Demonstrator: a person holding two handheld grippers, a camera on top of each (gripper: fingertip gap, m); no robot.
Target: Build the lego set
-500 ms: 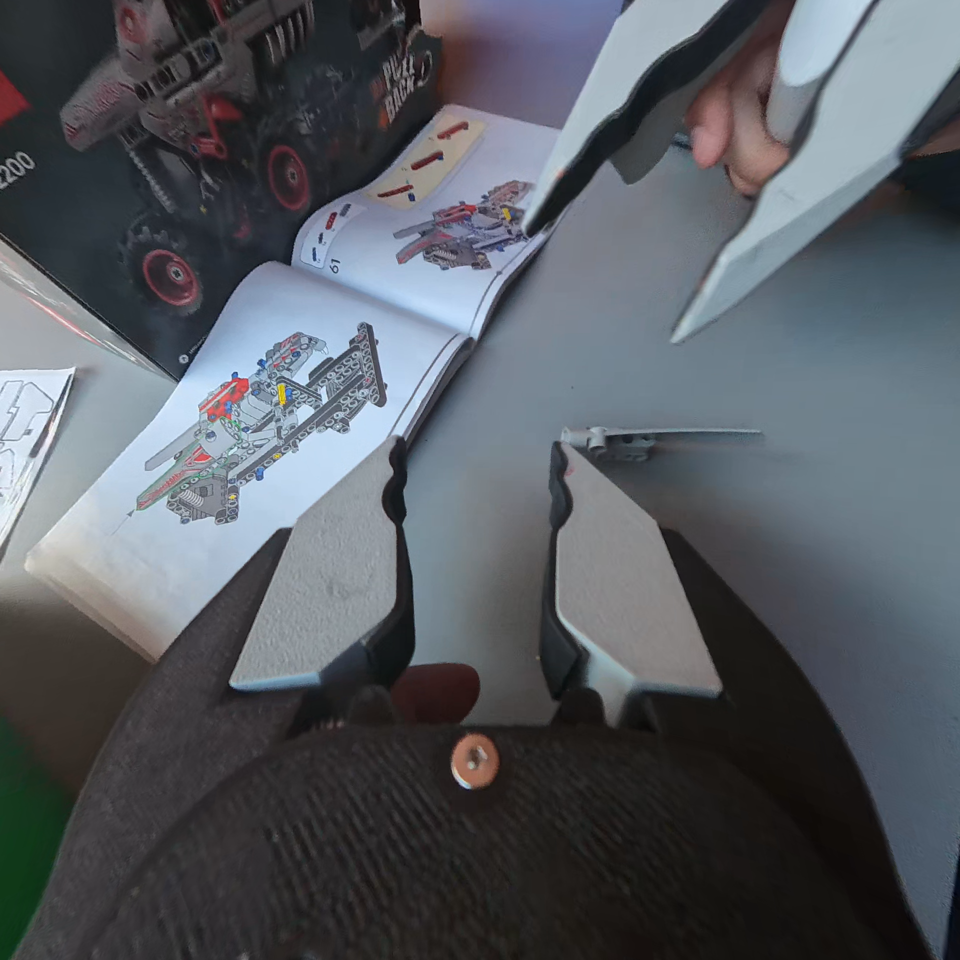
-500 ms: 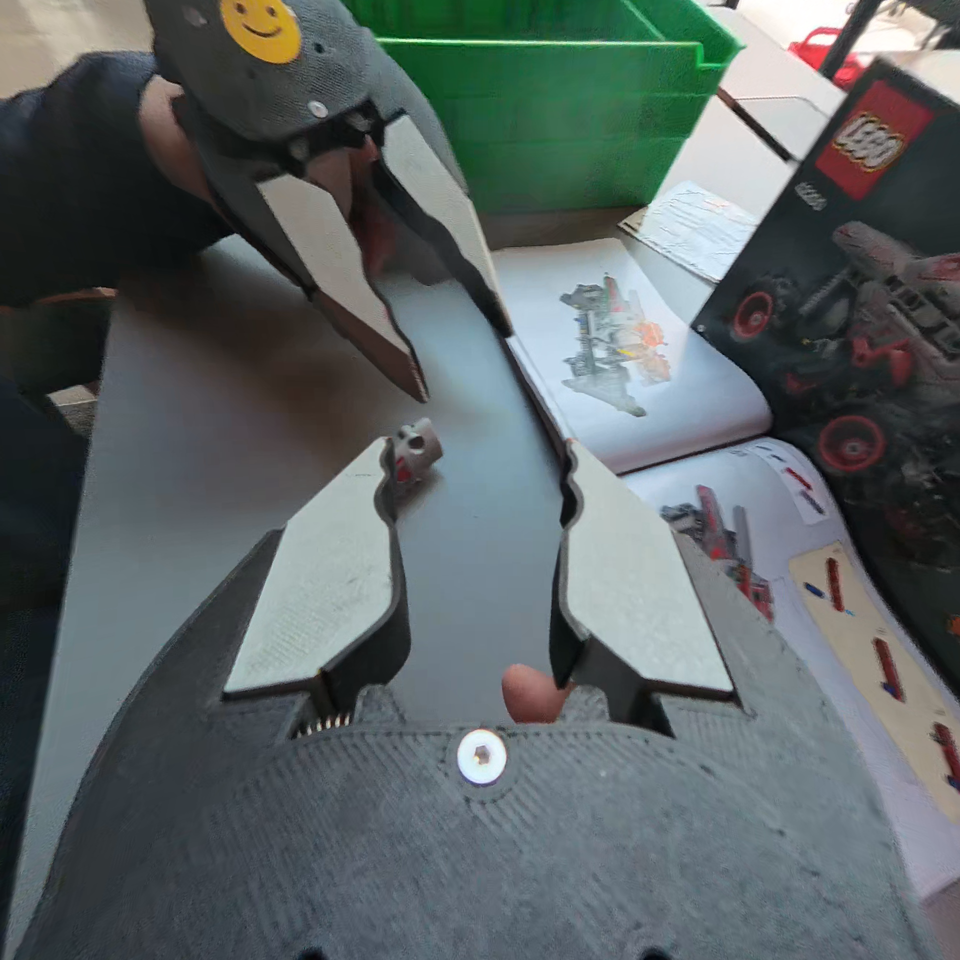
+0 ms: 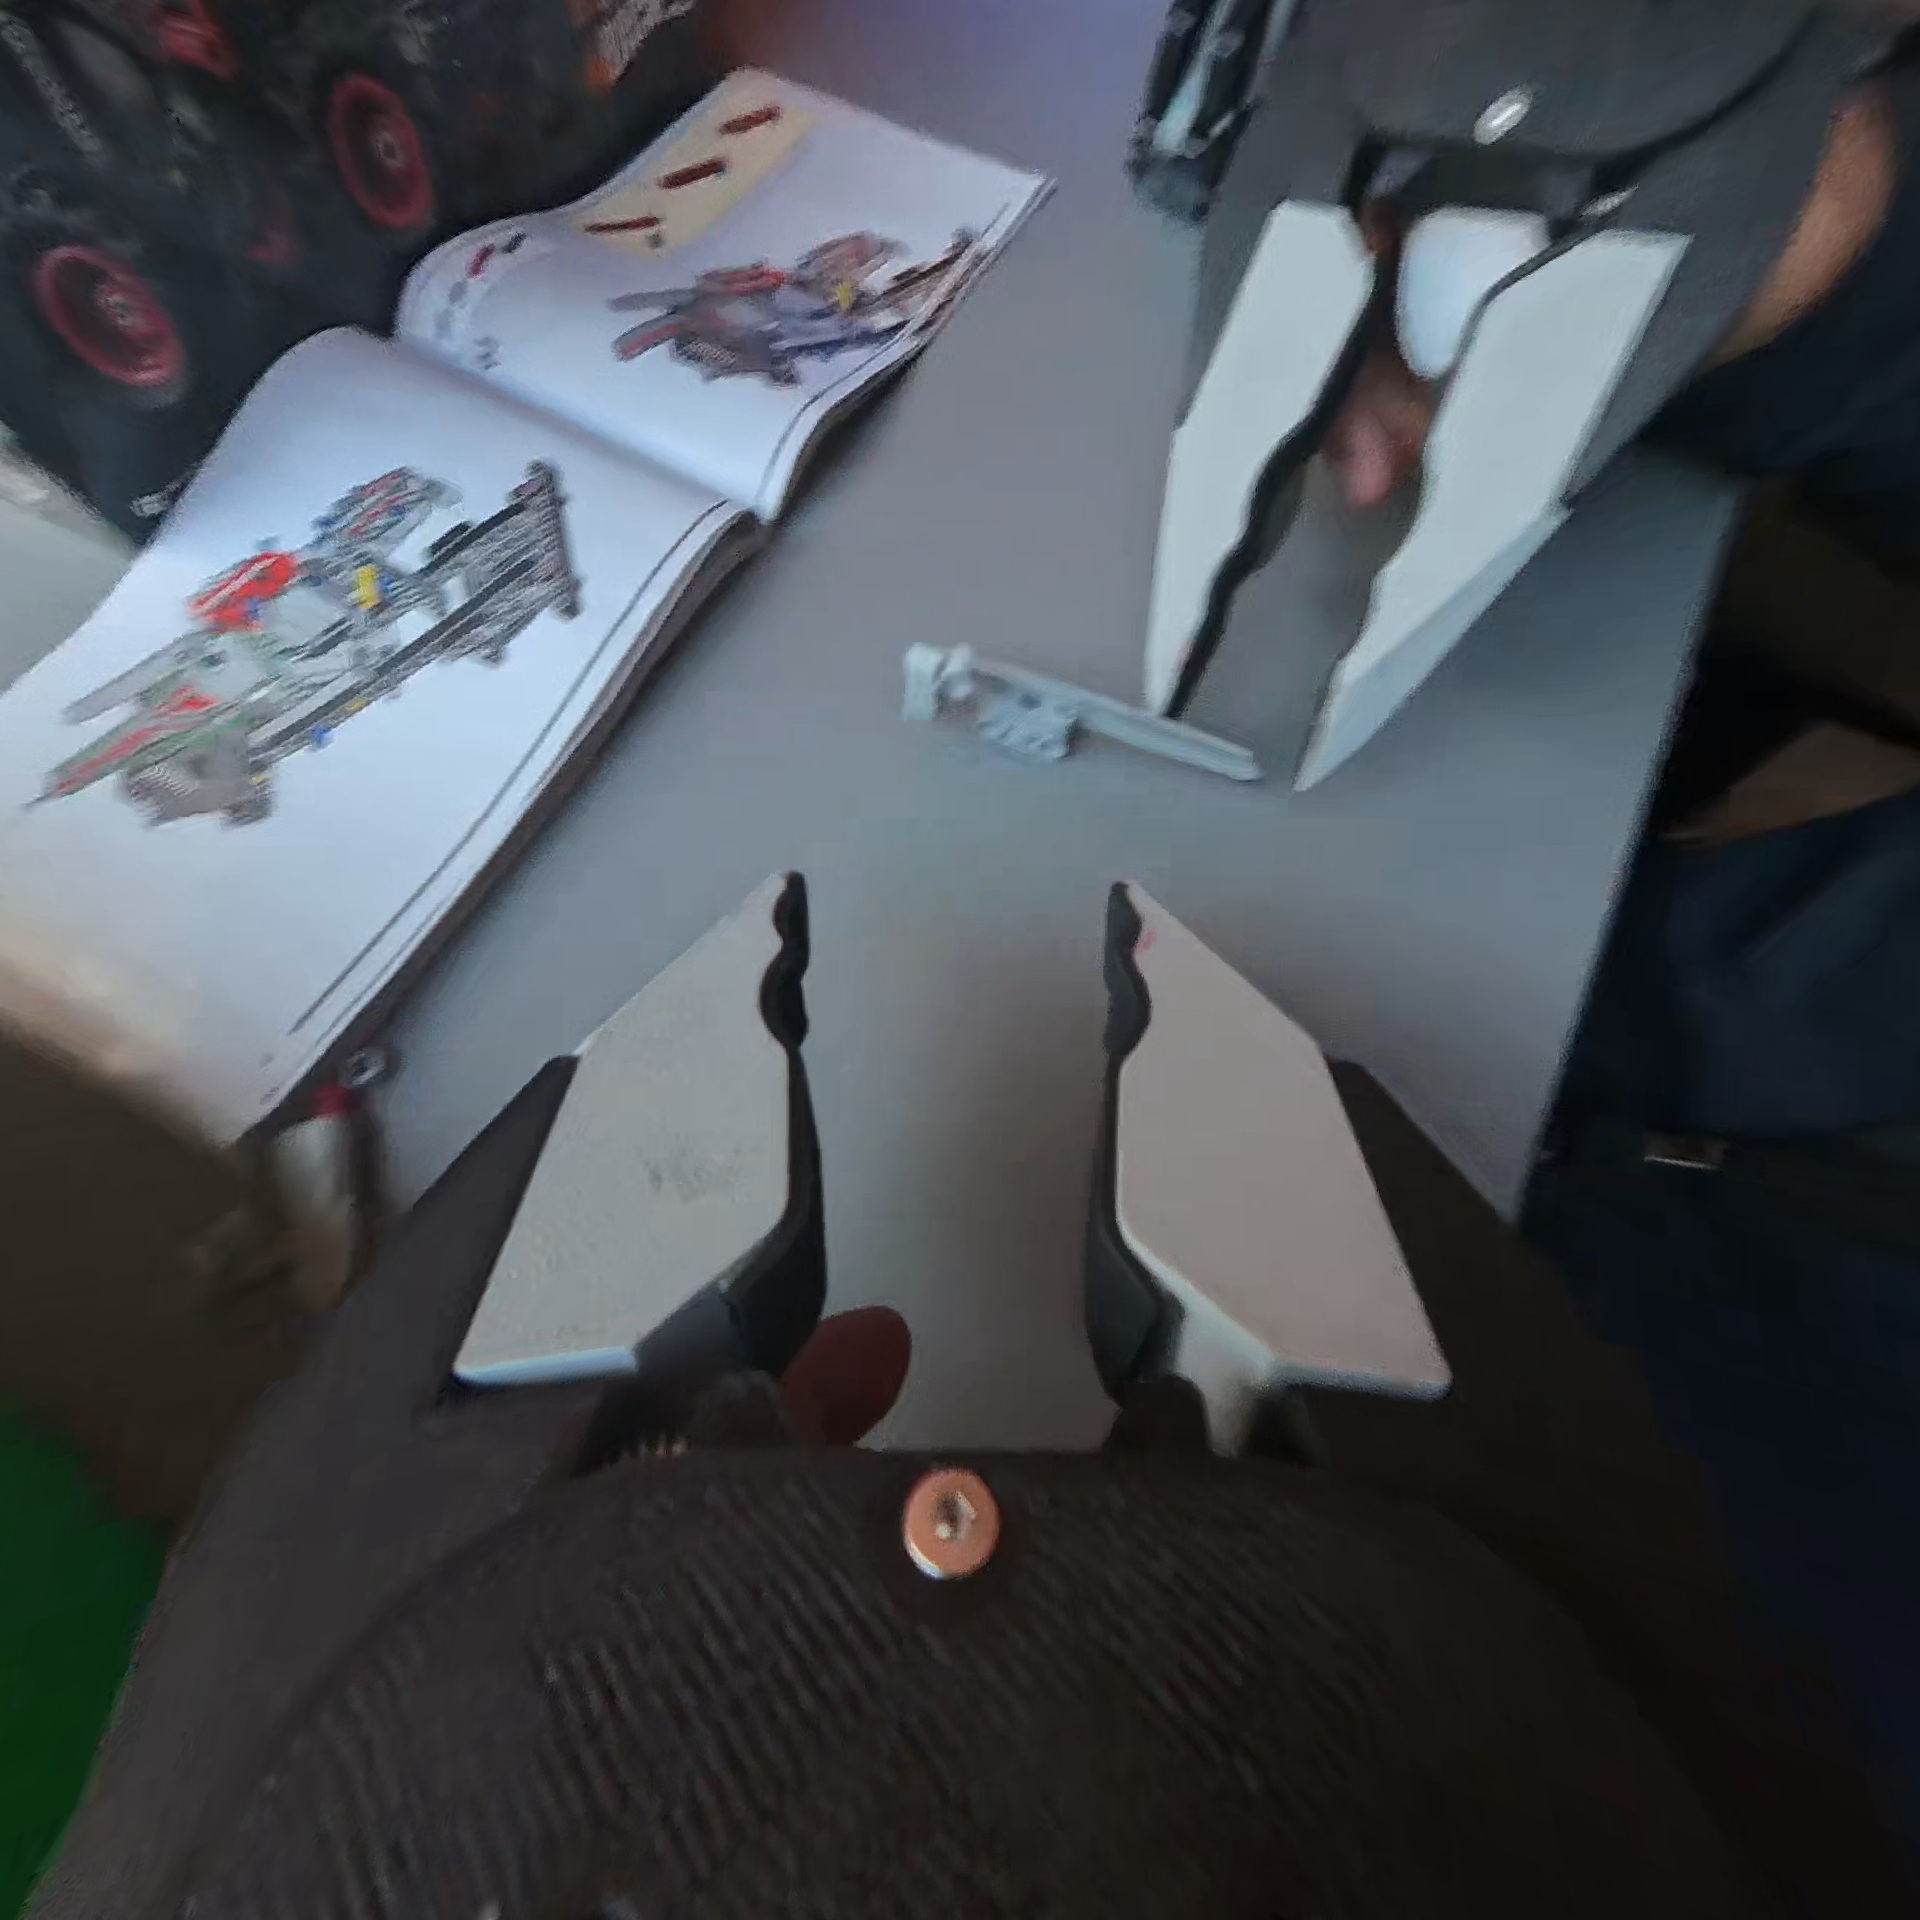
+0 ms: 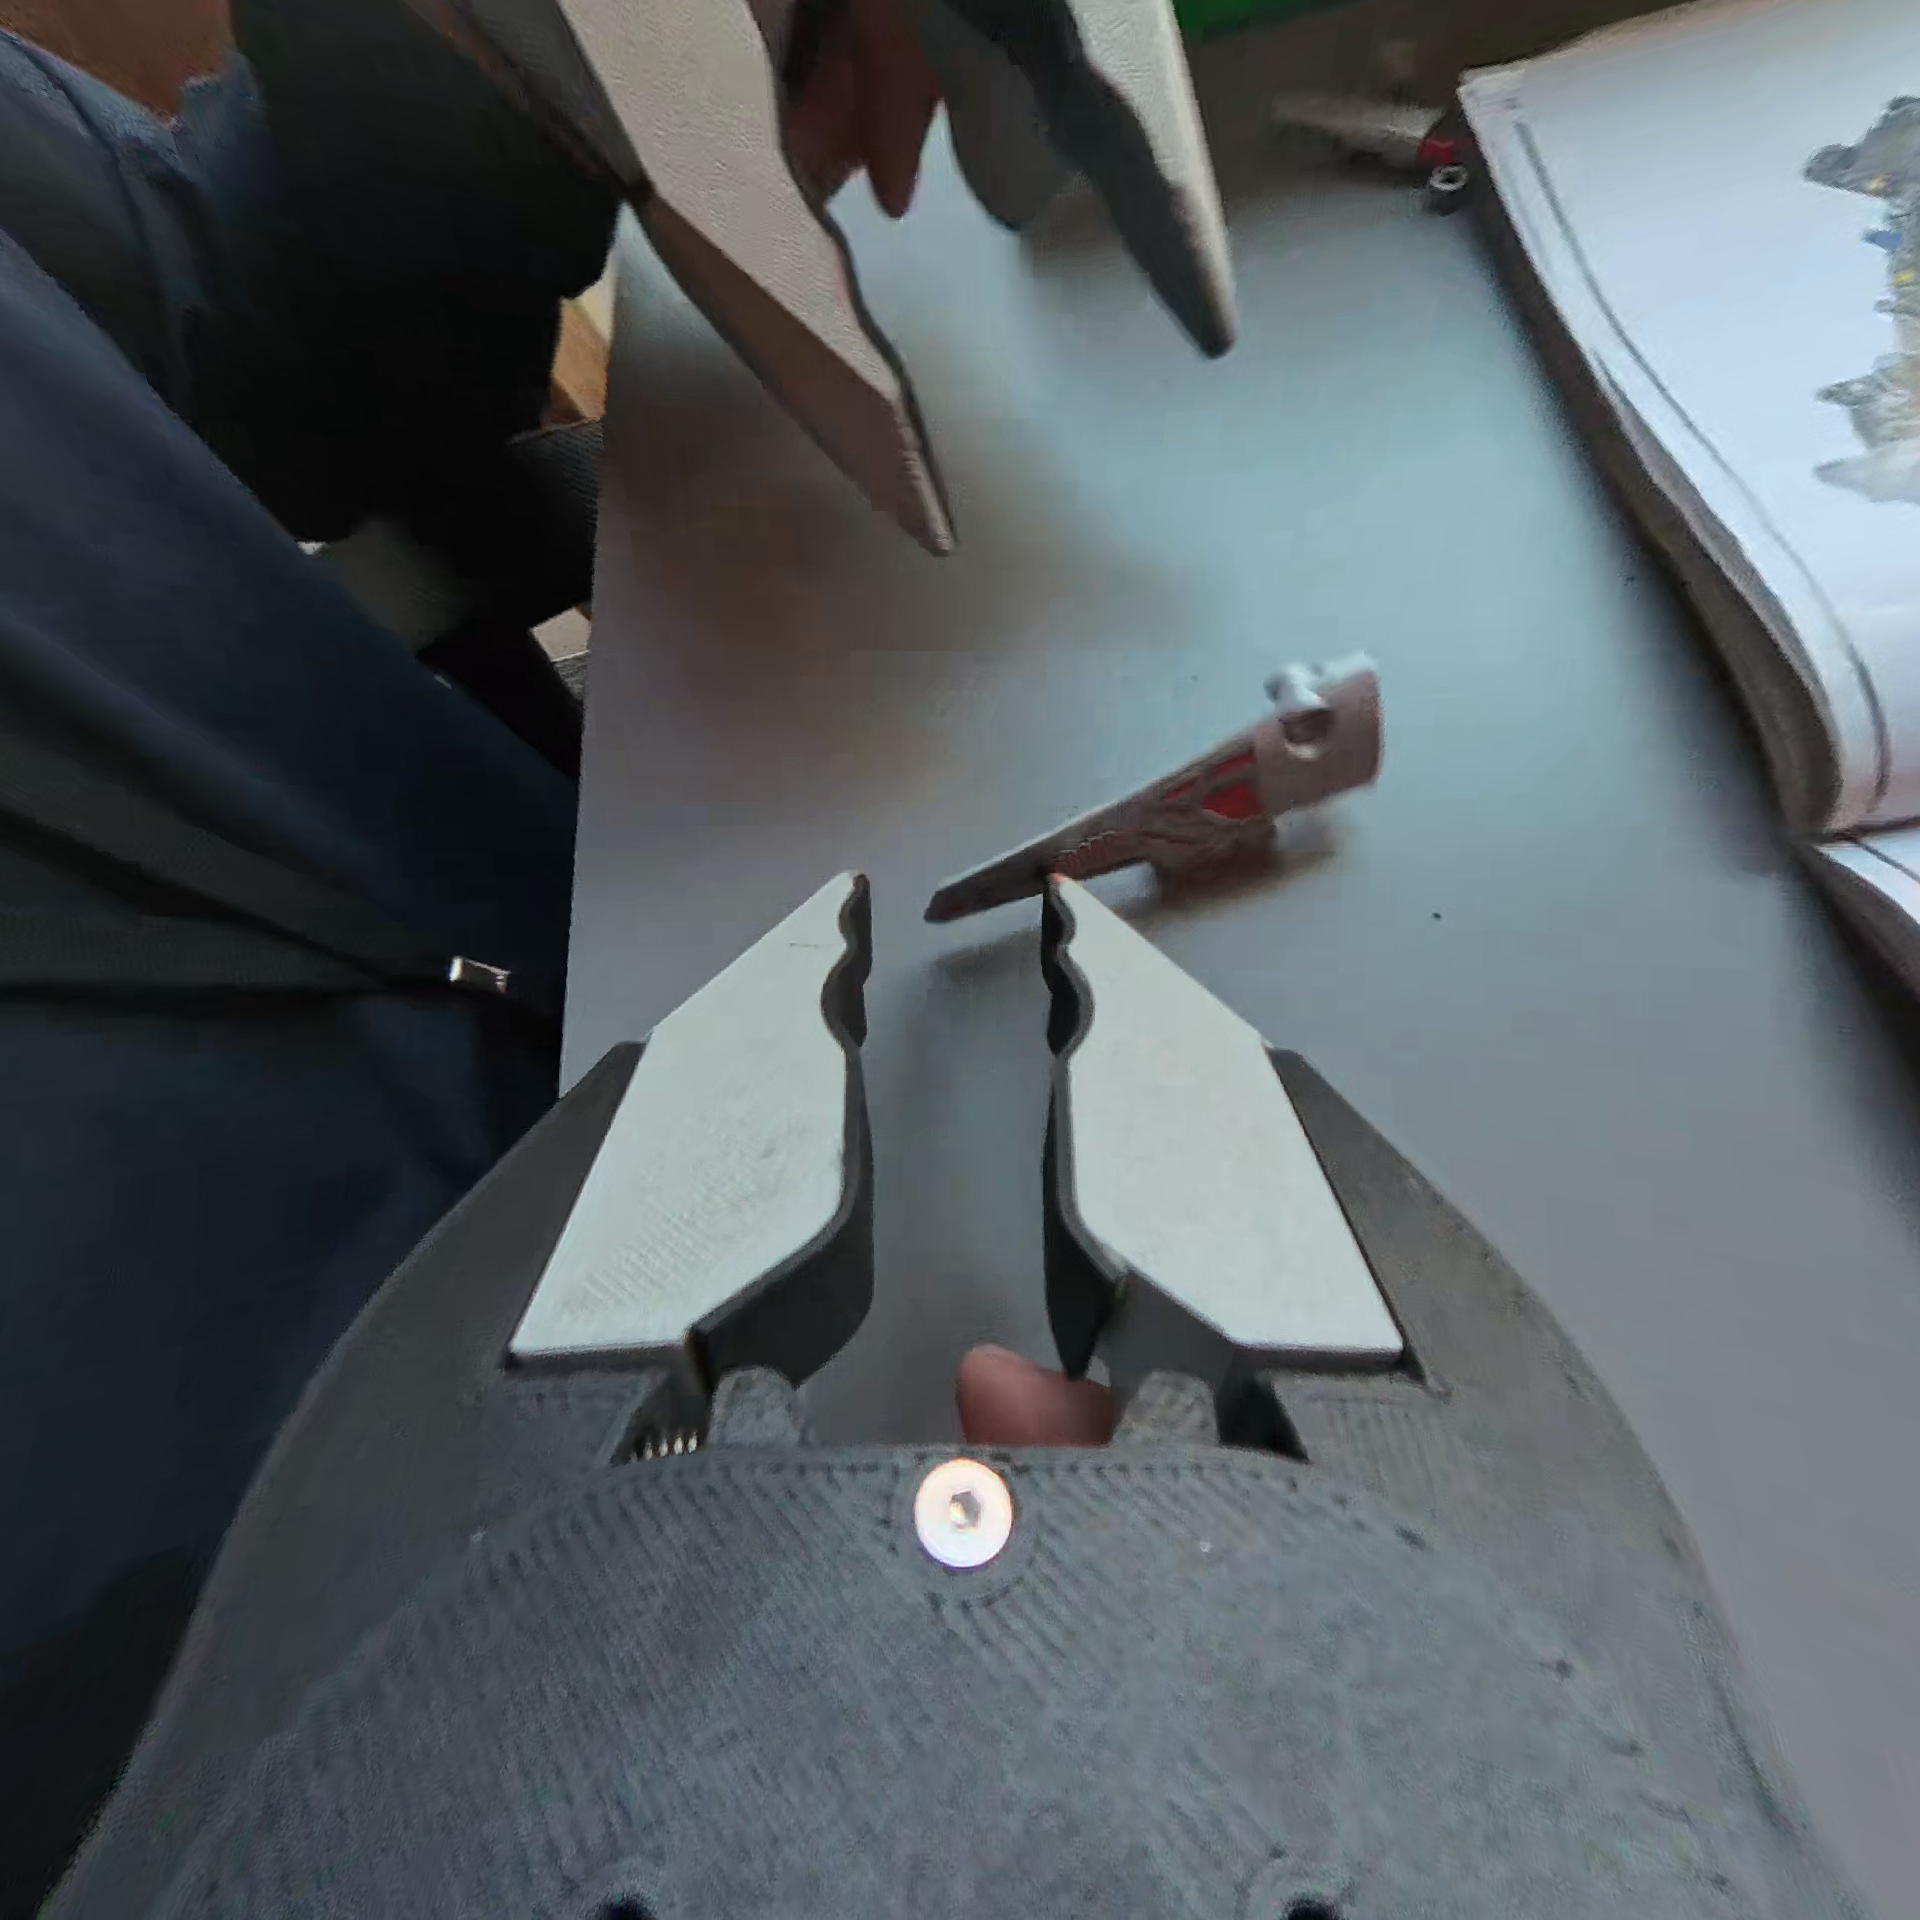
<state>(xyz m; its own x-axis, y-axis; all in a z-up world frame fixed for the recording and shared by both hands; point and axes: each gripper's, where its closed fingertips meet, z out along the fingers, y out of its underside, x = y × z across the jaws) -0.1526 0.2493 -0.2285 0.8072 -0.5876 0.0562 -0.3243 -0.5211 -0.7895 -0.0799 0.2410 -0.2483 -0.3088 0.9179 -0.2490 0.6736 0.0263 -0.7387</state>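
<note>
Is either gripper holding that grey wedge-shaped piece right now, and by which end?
Neither. The grey wedge piece lies on the table; both the right gripper and the left gripper are open and empty.

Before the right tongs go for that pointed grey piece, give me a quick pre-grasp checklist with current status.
1. Right tongs open and empty: ok.
2. Pointed grey piece free on the table, nothing on it: ok.
3. Piece's tip between the fingertips: not ok, it lies just ahead.
4. Left tongs open, clear of the piece: ok.
5. Instruction booklet open: ok.
6. Image sharpness: not ok, left view blurred.
</note>
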